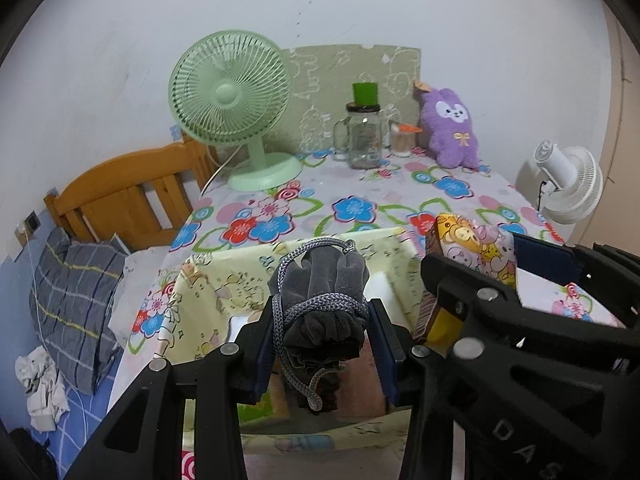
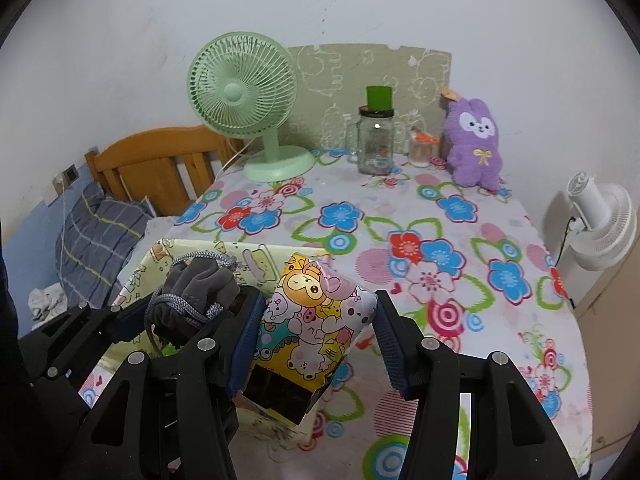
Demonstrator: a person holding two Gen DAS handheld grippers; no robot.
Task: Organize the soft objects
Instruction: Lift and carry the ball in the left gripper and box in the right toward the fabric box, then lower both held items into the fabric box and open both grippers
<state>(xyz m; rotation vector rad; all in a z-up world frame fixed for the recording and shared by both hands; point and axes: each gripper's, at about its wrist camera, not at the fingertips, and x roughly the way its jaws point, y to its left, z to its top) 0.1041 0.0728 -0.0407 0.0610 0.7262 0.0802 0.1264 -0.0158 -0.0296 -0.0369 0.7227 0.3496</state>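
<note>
My left gripper is shut on a rolled grey cloth bundle tied with grey cord. It hangs over an open pale-yellow cartoon-print box at the table's near left. In the right wrist view the same bundle and left gripper sit just left of my right gripper. That gripper is shut on a colourful cartoon-print packet, held above the tablecloth beside the box. The packet also shows at the right of the left wrist view. A purple plush toy sits at the far right.
On the floral tablecloth at the back stand a green desk fan, a glass jar with a green lid, and a small cup. A white fan is off the right edge. A wooden bed with a checked pillow lies left.
</note>
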